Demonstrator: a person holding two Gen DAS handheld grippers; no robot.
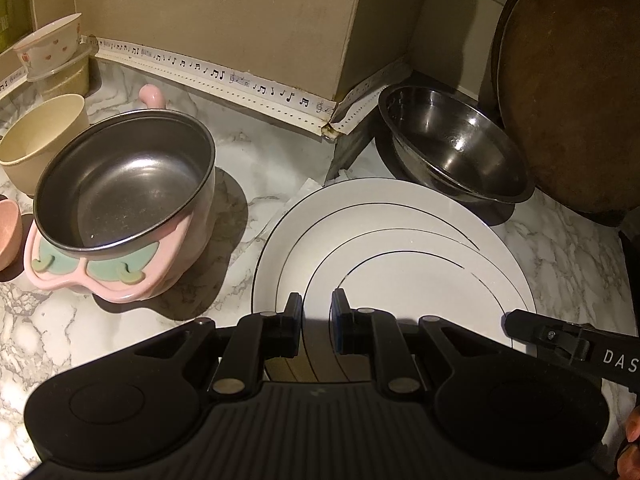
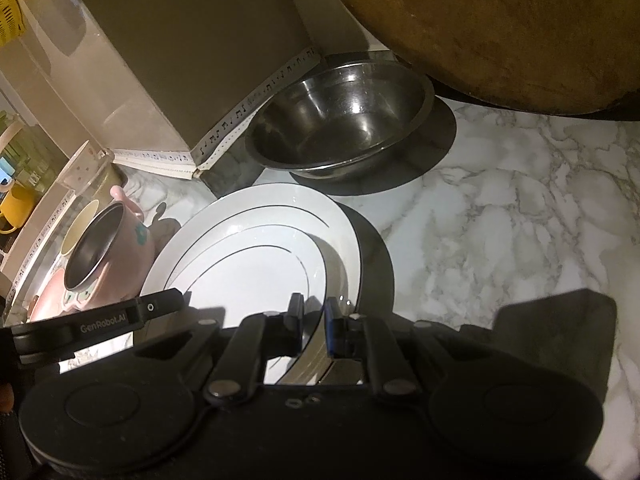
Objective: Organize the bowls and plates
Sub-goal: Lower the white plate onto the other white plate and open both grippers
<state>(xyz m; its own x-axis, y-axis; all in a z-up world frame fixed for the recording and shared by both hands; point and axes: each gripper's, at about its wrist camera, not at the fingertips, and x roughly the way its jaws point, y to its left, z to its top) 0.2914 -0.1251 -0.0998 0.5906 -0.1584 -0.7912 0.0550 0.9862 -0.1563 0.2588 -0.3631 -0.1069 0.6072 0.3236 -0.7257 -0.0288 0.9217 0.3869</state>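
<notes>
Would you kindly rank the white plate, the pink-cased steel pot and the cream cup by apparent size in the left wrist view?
1. White plate with black swirls
2. Pink-cased steel pot
3. Cream cup

The plate sits nearest, which inflates it.

One white plate (image 1: 400, 220), two steel bowls (image 1: 452, 148) (one pink-cased (image 1: 124, 184)).

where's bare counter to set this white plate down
Bare marble lies right of the white plate, in front of the steel bowl and round board. The left is crowded with the pink pot and cream cup.
</notes>
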